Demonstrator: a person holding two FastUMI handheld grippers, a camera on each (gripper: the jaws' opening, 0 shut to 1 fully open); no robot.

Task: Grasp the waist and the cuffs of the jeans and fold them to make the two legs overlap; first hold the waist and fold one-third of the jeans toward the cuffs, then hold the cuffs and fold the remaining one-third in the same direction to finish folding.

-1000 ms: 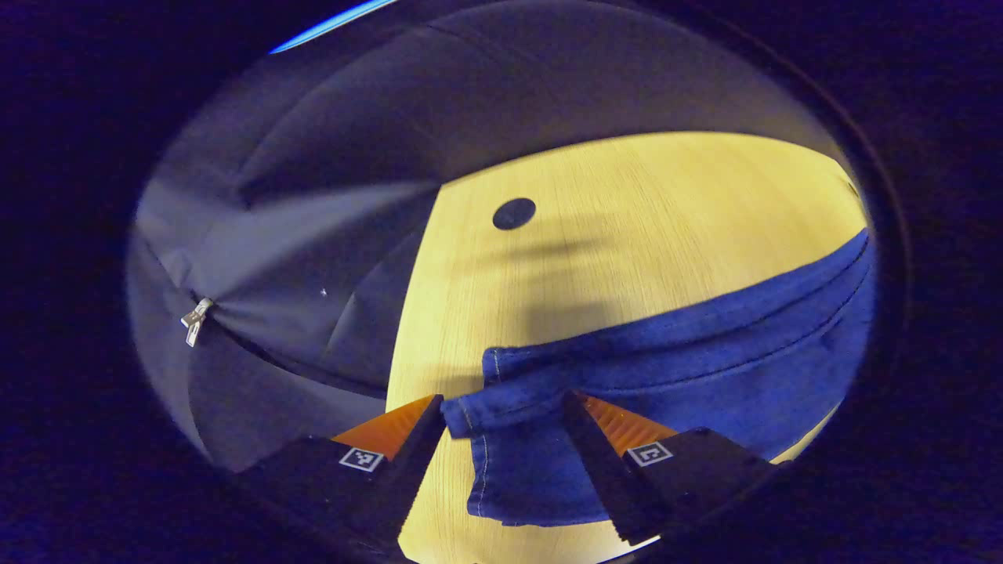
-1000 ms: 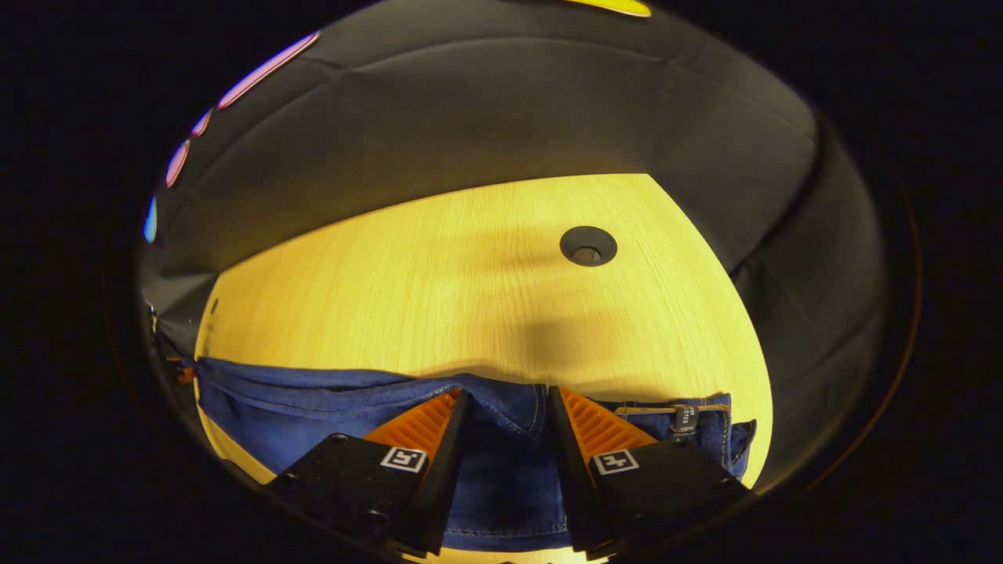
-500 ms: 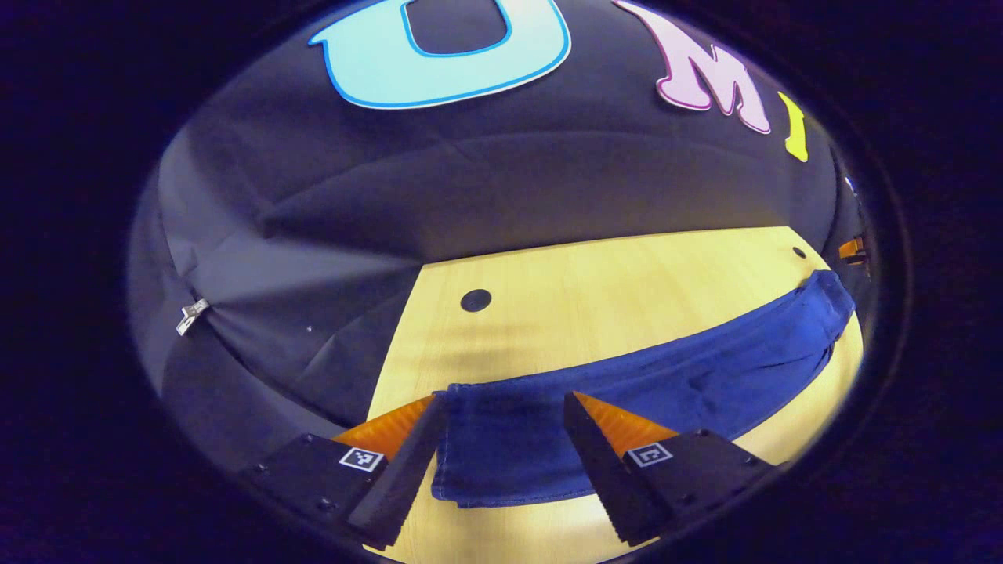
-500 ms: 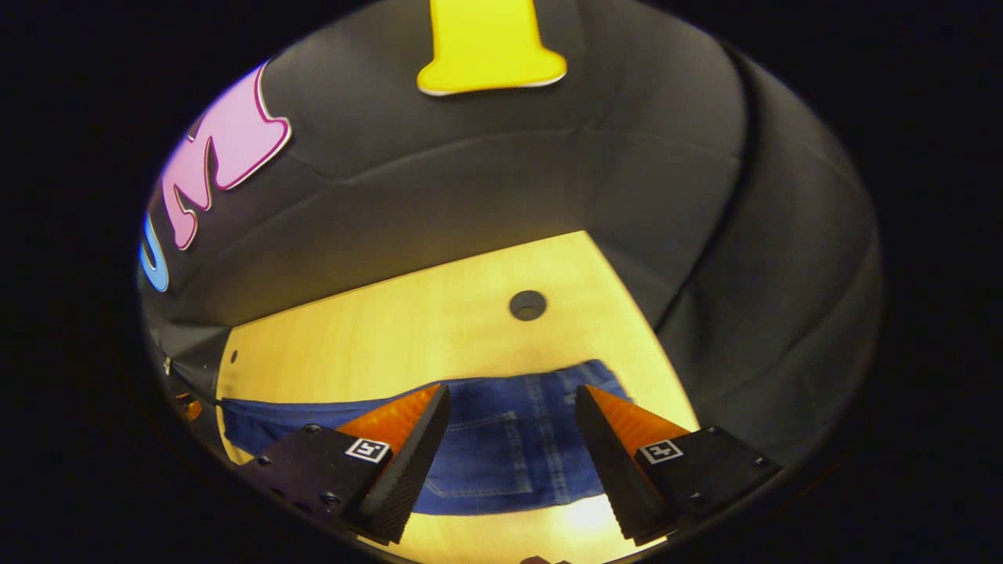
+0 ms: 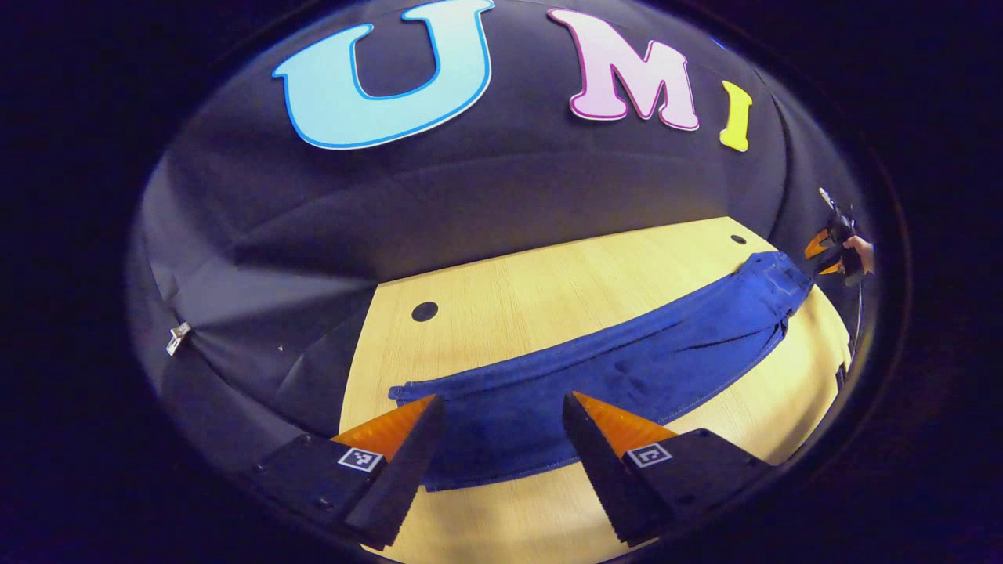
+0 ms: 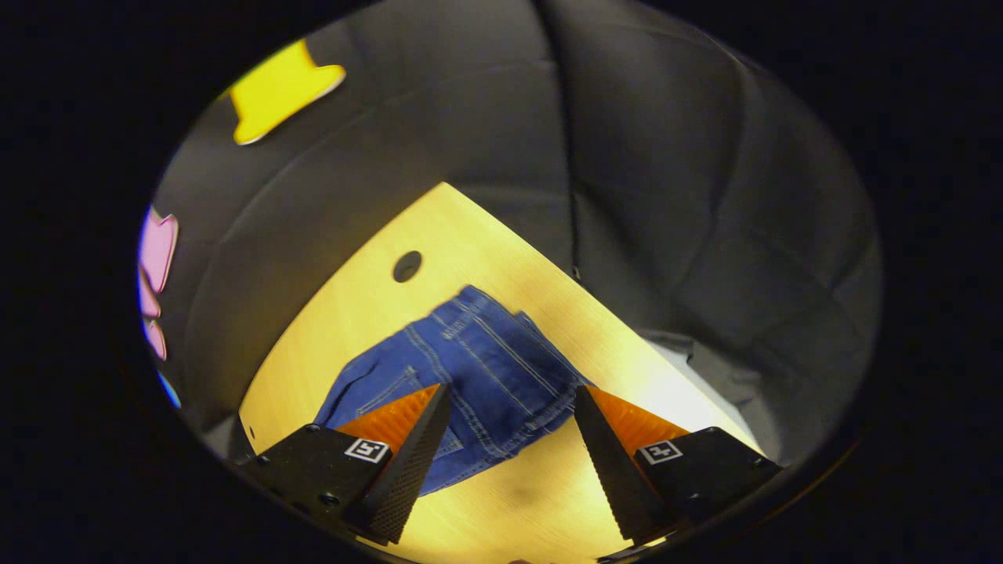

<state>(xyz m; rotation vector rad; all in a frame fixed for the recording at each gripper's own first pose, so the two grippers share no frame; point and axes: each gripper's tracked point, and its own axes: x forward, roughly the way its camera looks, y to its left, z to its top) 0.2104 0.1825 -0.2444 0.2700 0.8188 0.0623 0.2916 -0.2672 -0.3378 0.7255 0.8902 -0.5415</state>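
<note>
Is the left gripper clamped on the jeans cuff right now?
No: in the left gripper view the left gripper is open, its fingers spread wide above the jeans, which lie flat on the table.

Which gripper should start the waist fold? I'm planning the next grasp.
Likely the right gripper: it hangs open over the waist end of the jeans, while the left gripper is open at the cuffs.

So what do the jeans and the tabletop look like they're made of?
Jeans: blue denim by the look, matte, with pale stitched seams and a pocket outline in the right gripper view. Tabletop: light wood or wood-look laminate, fine straight grain, smooth with a slight sheen.
</note>
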